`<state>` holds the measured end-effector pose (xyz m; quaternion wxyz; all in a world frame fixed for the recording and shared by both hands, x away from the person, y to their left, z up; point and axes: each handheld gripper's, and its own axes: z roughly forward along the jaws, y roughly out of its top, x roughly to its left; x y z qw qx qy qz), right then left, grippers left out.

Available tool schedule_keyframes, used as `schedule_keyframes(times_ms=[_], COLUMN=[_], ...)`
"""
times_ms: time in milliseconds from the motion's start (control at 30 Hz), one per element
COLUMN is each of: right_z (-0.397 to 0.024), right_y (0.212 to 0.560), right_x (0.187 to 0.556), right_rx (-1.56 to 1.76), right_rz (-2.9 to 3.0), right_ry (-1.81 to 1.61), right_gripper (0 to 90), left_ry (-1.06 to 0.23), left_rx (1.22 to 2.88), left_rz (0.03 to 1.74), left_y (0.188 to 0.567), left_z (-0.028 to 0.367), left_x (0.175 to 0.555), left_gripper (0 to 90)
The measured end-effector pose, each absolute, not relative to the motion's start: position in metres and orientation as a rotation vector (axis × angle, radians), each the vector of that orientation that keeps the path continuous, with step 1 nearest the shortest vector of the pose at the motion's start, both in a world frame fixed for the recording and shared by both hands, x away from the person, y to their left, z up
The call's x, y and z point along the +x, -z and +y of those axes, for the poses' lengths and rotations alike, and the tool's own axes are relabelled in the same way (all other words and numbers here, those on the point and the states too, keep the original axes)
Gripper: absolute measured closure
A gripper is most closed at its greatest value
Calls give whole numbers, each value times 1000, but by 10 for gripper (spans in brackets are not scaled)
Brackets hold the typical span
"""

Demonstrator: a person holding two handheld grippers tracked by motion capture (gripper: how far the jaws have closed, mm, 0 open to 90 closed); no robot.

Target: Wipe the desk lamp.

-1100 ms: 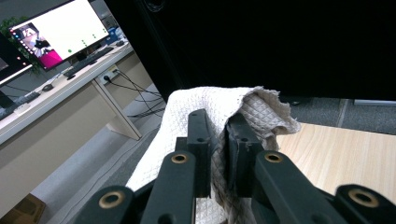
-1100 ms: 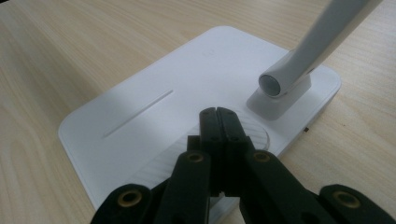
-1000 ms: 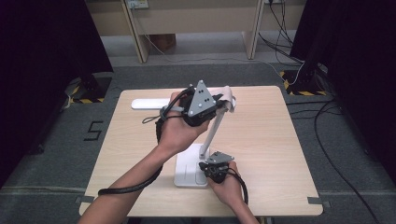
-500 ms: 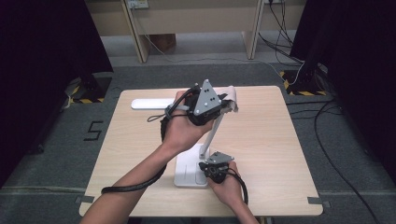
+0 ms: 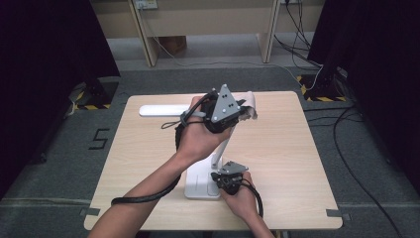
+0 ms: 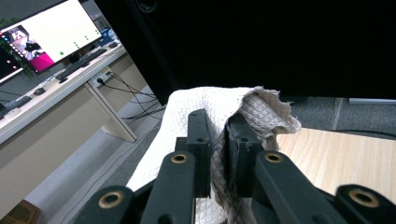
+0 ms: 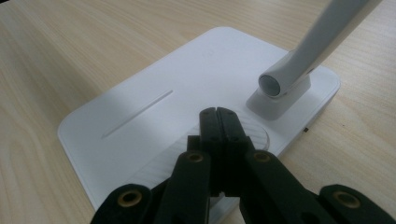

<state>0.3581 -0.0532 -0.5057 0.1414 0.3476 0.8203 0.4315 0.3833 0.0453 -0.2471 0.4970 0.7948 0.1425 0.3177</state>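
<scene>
Left gripper (image 6: pixel 218 140) is clamping a white quilted cloth (image 6: pixel 187 112) between its jaws, wooden table (image 6: pixel 341 158) lying below right, monitor (image 6: pixel 42 39) glowing upper left.

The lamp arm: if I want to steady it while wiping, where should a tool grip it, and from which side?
Probably the bare middle of the lamp arm, between the white base and the cloth held in the left tool. It is a slim round tube leaning up from its socket, so come from the side with the jaws across it. The right tool, shut, rests on the base.
</scene>
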Motion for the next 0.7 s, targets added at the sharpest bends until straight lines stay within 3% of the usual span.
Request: schedule_keyframes(times_ms=[500, 700], right_z=[-53, -53], right_y=[506, 506], right_x=[358, 358], right_rx=[1007, 1007], right_rz=[2368, 2367], right_ry=[-1247, -1250], right_gripper=[900, 900], left_ry=[-776, -792], left_rx=[1925, 1875], left_rz=[326, 310], left_y=[248, 247], left_z=[37, 53], left_x=[380, 365], left_gripper=[814, 814])
